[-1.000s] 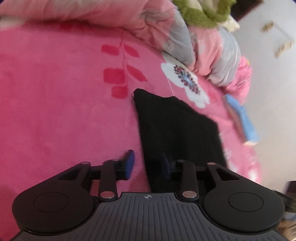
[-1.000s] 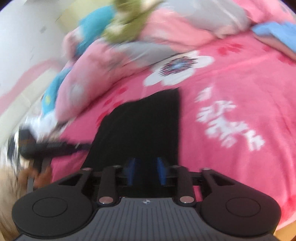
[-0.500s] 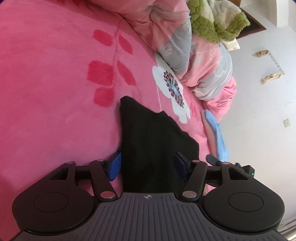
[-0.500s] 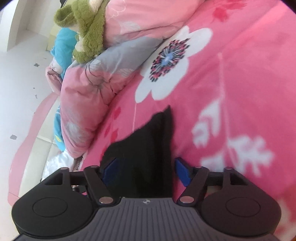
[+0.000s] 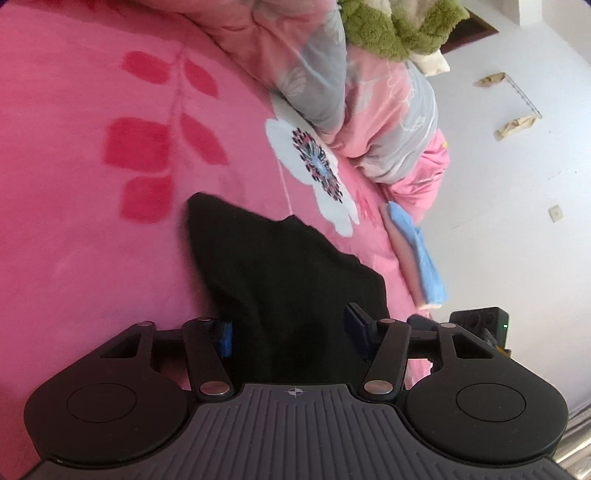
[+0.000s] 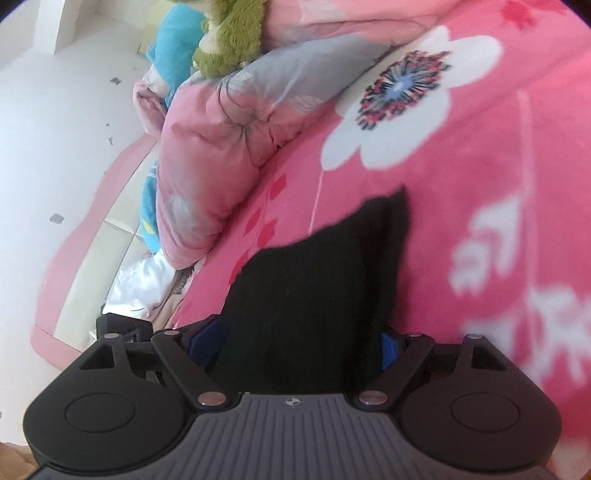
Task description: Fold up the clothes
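Where left view alone shows folded blue cloth [image 5: 424, 258] at bed [image 5: 74, 221] edge: black garment [image 5: 288, 280] flat mid-bed between both hand-held grippers, left hand-held gripper [image 5: 291, 332] closing, right hand-held gripper [image 6: 295, 343] opening wide, neither pressing; open pink bedspread leftward.

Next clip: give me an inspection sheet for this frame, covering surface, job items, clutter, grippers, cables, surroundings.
Surface: pink flowered blanket on a bed.
Job's things: black garment lying folded on the blanket.
Clutter: bunched pink-grey quilt, green plush, blue cloth at the bed edge.
Grippers: left hand-held gripper closing, right hand-held gripper opening; garment between both, pads not pressing.
Cables: nothing seen.
Surroundings: white wall.
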